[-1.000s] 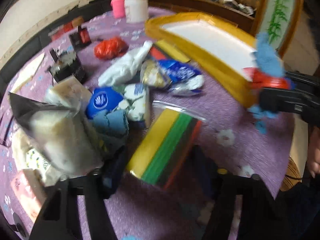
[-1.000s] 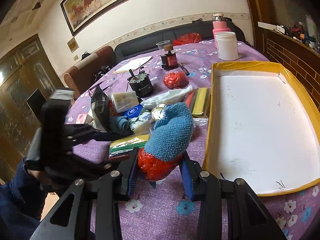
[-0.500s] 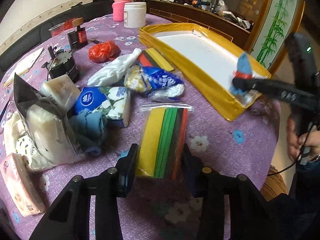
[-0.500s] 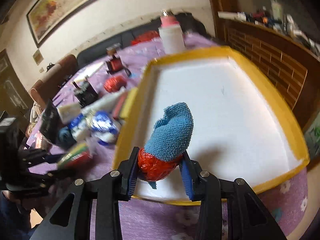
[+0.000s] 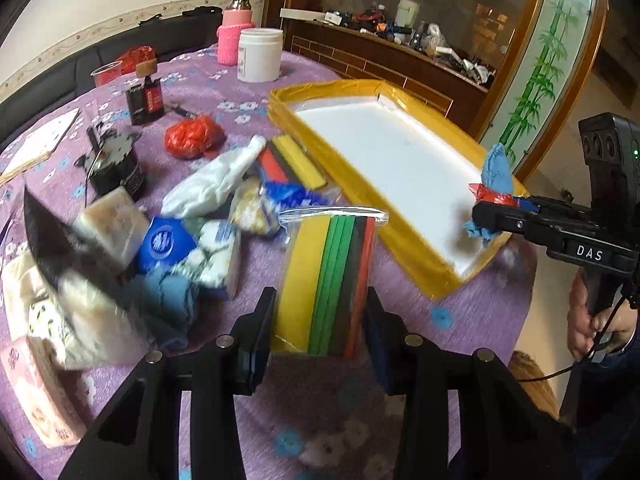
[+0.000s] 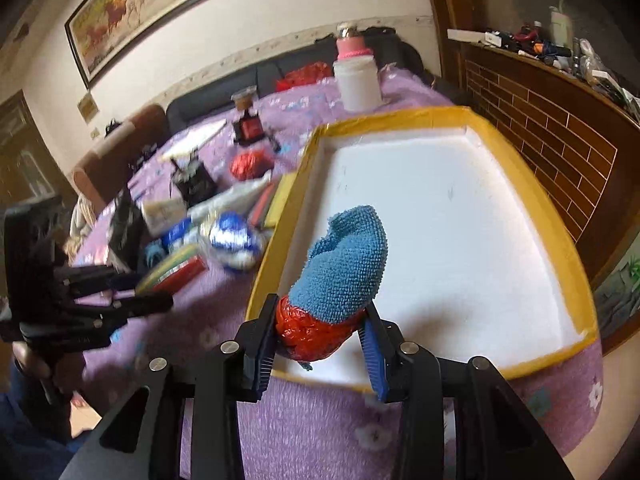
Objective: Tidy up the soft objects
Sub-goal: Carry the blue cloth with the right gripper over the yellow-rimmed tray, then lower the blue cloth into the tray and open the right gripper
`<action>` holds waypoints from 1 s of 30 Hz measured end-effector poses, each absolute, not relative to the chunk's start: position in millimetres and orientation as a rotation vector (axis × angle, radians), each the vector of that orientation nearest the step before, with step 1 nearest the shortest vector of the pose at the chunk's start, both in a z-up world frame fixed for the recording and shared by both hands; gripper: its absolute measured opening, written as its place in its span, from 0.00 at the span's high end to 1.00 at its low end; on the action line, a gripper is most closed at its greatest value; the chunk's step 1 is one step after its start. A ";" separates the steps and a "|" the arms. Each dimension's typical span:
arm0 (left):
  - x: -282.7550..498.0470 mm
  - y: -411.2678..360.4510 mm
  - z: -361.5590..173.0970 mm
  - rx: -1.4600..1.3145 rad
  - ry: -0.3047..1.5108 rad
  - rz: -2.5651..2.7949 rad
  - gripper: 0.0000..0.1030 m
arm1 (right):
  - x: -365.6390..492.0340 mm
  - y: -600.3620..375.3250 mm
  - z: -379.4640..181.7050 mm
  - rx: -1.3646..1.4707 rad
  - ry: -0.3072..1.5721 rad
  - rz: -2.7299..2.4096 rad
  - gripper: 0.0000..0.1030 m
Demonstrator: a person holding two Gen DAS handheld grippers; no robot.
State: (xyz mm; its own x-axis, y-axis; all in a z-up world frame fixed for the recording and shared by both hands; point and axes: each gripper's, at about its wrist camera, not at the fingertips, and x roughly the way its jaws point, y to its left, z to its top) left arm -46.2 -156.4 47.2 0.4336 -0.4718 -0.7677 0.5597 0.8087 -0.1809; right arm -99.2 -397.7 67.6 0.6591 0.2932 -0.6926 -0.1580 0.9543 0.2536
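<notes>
My left gripper [image 5: 320,320] is shut on a clear bag of coloured foam sheets [image 5: 328,276], yellow, green, black and red, lifted a little above the purple tablecloth. My right gripper [image 6: 320,328] is shut on a red crinkled bundle [image 6: 312,332] with a blue knitted cloth [image 6: 348,268] on top, held over the near edge of the yellow-rimmed white tray [image 6: 560,240]. The left wrist view shows that right gripper [image 5: 492,204] and its blue cloth [image 5: 496,172] at the tray's [image 5: 408,244] near corner. The left gripper [image 6: 152,292] with the foam bag [image 6: 176,268] appears at the left of the right wrist view.
A heap of soft packets lies left of the tray: a white bag [image 5: 212,180], blue tissue packs [image 5: 168,240], a blue cloth [image 5: 168,300], a red plastic ball [image 5: 192,140], a pink pack [image 5: 36,388]. A white jar [image 5: 260,54], pink bottle [image 5: 234,36] and black items stand farther back.
The left gripper closed on the foam-sheet bag and raised it off the cloth. The right gripper carried the red bundle and blue cloth from the pile across to the tray's near edge.
</notes>
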 end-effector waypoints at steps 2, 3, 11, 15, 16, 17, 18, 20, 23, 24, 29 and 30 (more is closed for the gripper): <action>-43.4 -162.4 53.0 0.104 0.907 -0.645 0.61 | -91.7 -400.7 75.7 0.188 0.795 0.249 0.60; -39.9 -167.8 57.9 0.103 0.901 -0.643 0.61 | -87.7 -401.0 79.4 0.189 0.790 0.247 0.60; 12.0 -220.8 80.6 0.077 0.891 -0.612 0.61 | -26.0 -428.1 108.4 0.225 0.774 0.201 0.60; 56.5 -255.0 74.5 0.062 0.941 -0.575 0.61 | 19.4 -443.8 105.4 0.246 0.822 0.173 0.60; 66.1 -261.2 72.2 0.057 0.951 -0.567 0.61 | 28.9 -445.7 103.5 0.244 0.836 0.175 0.60; 77.7 -269.2 68.6 0.055 0.966 -0.564 0.61 | 43.0 -449.5 99.2 0.249 0.856 0.165 0.60; 88.3 -276.7 64.7 0.059 0.978 -0.551 0.61 | 51.3 -452.5 96.4 0.258 0.870 0.157 0.60; 105.9 -287.8 58.1 0.069 0.994 -0.524 0.61 | 71.6 -455.7 88.9 0.264 0.905 0.168 0.60; 126.9 -300.2 48.7 0.059 1.001 -0.490 0.61 | 94.2 -461.0 75.5 0.265 0.950 0.142 0.60; 131.2 -303.7 44.9 0.057 1.005 -0.483 0.61 | 96.9 -462.5 72.0 0.267 0.958 0.141 0.60; 136.6 -320.1 30.9 0.106 1.024 -0.475 0.61 | 116.1 -472.6 50.3 0.293 1.014 0.118 0.60; 137.2 -322.2 29.0 0.112 1.028 -0.475 0.61 | 118.2 -474.2 47.9 0.295 1.020 0.115 0.59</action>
State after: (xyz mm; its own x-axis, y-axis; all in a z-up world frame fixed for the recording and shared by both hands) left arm 137.2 -322.2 29.0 0.4253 -0.3273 -0.8438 0.4304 0.8933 -0.1296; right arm 118.2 -474.2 47.9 0.5217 0.2308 -0.8213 0.0423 0.9545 0.2951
